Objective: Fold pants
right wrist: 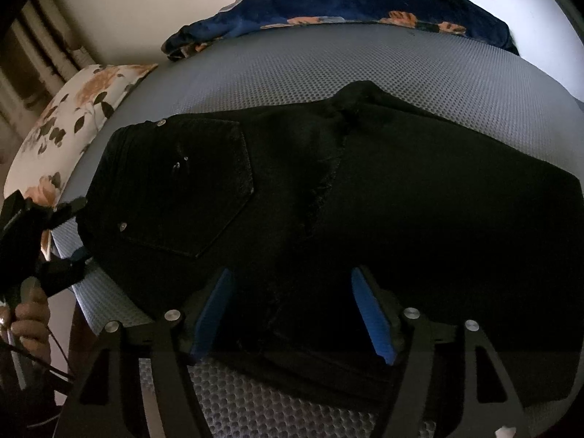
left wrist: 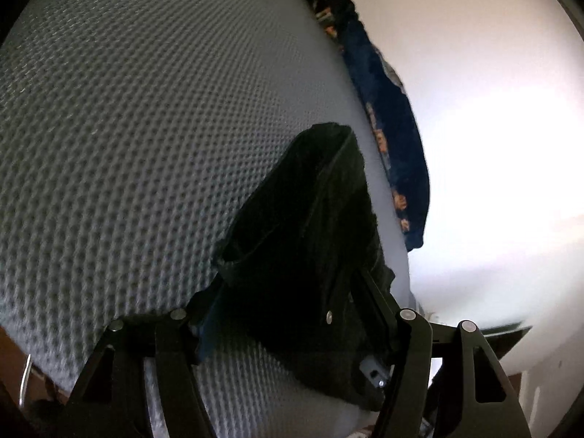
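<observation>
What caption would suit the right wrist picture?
Open right gripper poised over black pants spread on a grey mattress.

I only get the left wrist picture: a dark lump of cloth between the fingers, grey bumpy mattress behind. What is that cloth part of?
Observer: Black pants, spread flat across the mattress, back pocket facing up.
Operator: Where is the other hand-held gripper?
Observer: The right hand-held gripper sits over the near edge of the pants, jaws open, gripping nothing.
Operator: Anything else on the bed?
Observer: A floral pillow beside the waistband end.
</observation>
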A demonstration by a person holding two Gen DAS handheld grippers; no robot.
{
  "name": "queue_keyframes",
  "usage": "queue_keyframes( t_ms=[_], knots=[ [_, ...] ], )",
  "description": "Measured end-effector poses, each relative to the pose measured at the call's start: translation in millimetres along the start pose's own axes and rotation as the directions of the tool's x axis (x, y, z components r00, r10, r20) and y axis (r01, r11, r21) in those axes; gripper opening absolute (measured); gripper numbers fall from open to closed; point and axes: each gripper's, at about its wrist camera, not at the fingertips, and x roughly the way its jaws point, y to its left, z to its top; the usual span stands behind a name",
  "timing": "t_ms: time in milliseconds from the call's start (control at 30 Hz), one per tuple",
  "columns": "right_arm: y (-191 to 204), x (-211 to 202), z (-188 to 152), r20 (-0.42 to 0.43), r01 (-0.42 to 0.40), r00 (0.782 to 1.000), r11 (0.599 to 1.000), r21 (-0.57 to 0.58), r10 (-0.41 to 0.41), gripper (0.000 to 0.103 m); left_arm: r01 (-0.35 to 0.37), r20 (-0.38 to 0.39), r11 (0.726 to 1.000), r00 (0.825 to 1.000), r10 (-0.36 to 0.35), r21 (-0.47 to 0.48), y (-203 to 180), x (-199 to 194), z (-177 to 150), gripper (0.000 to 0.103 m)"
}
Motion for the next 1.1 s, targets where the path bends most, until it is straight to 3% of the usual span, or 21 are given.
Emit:
queue_keyframes(
  t_ms=[200,267,367,533,767,900,1100],
  knots=[
    [-2,0,0,0.01,-0.014,1.0,1.0,0.017,0.014,0.067,-0.054,0.034,0.991,0.998,0.051,0.123,-15,8,0,0.063],
    [0,1,1,0.007,-0.011,1.0,1.0,0.011,0.011,0.069,-0.116,0.054,0.982,0.993,0.108,0.152,-16,11,-3,0.038],
    [1,0,0,0.008,-0.005,1.0,1.0,0.006,0.005,0.07,-0.116,0.058,0.984,0.992,0.109,0.133,-16,12,-4,0.031],
    [0,-1,1,0.009,-0.013,1.0,1.0,0.018,0.013,0.072,-0.149,0.085,0.965,0.987,0.134,0.215,-37,8,-9,0.028],
    [0,-5,1,0.006,-0.015,1.0,1.0,0.018,0.015,0.073,-0.122,0.091,0.947,0.991,0.099,0.298,-77,6,-7,0.027],
    [-7,-18,4,0.035,-0.019,0.999,0.999,0.035,0.018,0.073,-0.07,0.091,0.934,0.995,0.041,0.35,-104,1,-12,0.027],
    [-33,-50,4,0.097,-0.013,0.995,0.994,0.104,0.002,0.073,-0.008,0.071,0.894,0.997,-0.026,0.447,-150,6,-23,0.027]
  ],
)
